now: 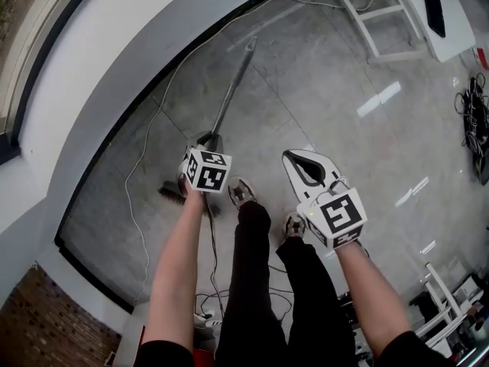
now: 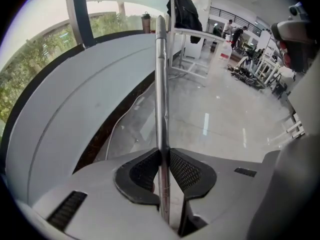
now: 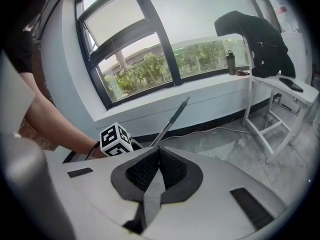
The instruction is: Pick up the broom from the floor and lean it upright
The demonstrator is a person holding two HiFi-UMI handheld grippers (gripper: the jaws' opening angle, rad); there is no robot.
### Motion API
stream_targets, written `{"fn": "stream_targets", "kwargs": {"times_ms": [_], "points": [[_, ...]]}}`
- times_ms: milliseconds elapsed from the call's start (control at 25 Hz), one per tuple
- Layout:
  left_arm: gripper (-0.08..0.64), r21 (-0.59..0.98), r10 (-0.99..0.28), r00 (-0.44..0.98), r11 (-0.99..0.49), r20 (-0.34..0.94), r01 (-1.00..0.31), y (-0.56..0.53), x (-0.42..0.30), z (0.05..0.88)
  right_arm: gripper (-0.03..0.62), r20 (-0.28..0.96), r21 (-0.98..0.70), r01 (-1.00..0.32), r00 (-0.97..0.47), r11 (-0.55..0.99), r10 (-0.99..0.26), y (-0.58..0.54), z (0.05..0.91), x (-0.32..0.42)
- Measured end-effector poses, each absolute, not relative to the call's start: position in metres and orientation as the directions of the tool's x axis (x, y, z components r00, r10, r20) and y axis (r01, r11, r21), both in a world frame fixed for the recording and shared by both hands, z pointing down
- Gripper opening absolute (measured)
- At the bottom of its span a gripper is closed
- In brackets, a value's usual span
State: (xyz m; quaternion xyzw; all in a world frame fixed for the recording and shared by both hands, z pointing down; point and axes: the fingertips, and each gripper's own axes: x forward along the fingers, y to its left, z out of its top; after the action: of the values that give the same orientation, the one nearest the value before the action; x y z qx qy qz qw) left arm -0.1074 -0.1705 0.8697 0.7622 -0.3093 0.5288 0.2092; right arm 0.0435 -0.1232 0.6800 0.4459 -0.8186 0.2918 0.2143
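Left gripper view shows our left claw (image 2: pixel 164 153) shut tight on the broom (image 2: pixel 161 74), a long thin silver metal pole with a dark bristly brush at one end. The claw's two black pads (image 2: pixel 187 171) are rough like a net. They press the smooth, shiny pole from both sides, so the gap between them is only as wide as the pole. The pole sticks straight out past the claw, toward the curved white wall (image 2: pixel 75 124).

From the head view we see the pole slant away over the shiny grey floor (image 1: pixel 328 90). The dark brush (image 1: pixel 172 192) sits low, just beside our left shoe (image 1: pixel 242 192). We cannot tell if the brush touches the floor.

Our right claw (image 3: pixel 159 150) holds nothing. Its netted black pads (image 3: pixel 173 166) meet at the tips. It hangs near the left claw, apart from the broom. A thin pale cable (image 1: pixel 131 205) lies on the floor by the wall.
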Motion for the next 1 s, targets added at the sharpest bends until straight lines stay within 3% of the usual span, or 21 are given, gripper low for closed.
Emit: {"fn": "stream_targets", "kwargs": {"times_ms": [360,1000], "points": [[0.077,-0.012,-0.294,0.309,-0.742,0.904,-0.670,-0.179,-0.062,0.793,0.008,0.603,-0.263,-0.852,-0.511,0.452,-0.613,-0.123,0.612,0.060],[0.078,-0.139,-0.581,0.349,-0.633,0.735,-0.761,-0.209,-0.034,0.684,0.008,0.579,-0.184,-0.828,-0.526,0.529,-0.622,-0.110,0.573,0.089]]}}
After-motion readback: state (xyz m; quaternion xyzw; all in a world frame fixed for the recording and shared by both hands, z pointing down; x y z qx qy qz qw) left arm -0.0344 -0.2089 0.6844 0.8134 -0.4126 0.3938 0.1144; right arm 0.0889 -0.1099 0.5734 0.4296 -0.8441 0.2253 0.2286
